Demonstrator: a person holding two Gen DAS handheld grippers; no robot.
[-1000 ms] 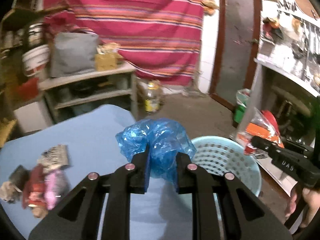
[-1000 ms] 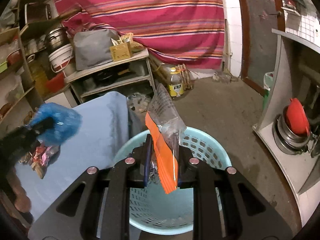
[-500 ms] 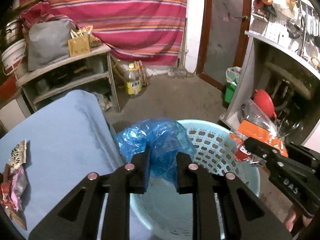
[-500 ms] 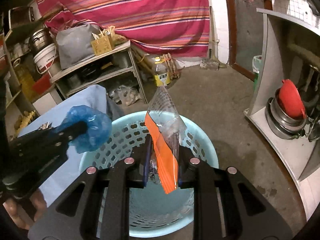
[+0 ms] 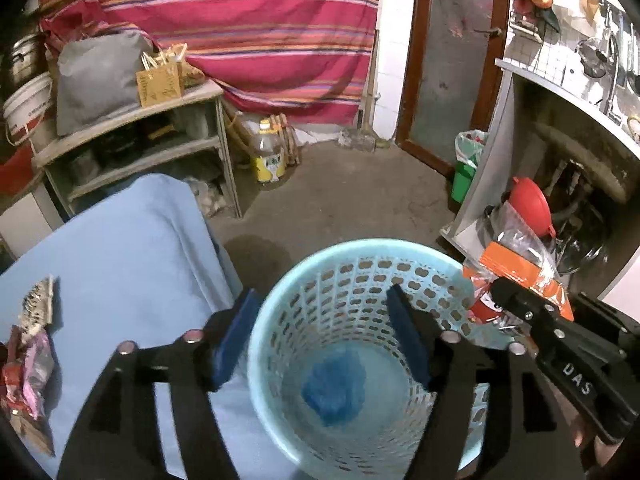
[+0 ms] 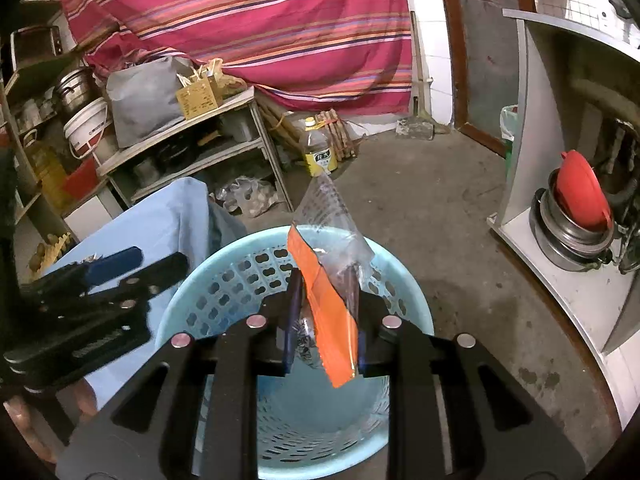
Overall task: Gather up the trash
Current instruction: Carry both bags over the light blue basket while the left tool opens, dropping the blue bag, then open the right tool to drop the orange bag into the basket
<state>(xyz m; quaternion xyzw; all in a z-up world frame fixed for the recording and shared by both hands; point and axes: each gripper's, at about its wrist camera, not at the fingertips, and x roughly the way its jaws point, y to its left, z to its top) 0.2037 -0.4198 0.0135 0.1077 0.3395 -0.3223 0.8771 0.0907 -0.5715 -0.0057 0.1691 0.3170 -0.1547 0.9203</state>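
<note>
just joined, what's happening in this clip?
A person with a gripper in each hand is collecting trash into a light blue basket. The left gripper has just opened over it, and the blue plastic bag lies at the bottom. The right gripper is shut on an orange and clear wrapper above the basket, not yet released.

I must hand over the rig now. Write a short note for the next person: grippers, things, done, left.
Left gripper: jaws have just opened, nothing between them, above the light blue basket.
Right gripper: shut on the orange and clear wrapper, over the basket.
Done: blue plastic bag lies in the basket.
Left: drop the wrapper in, then fetch the wrappers on the blue cloth.
</note>
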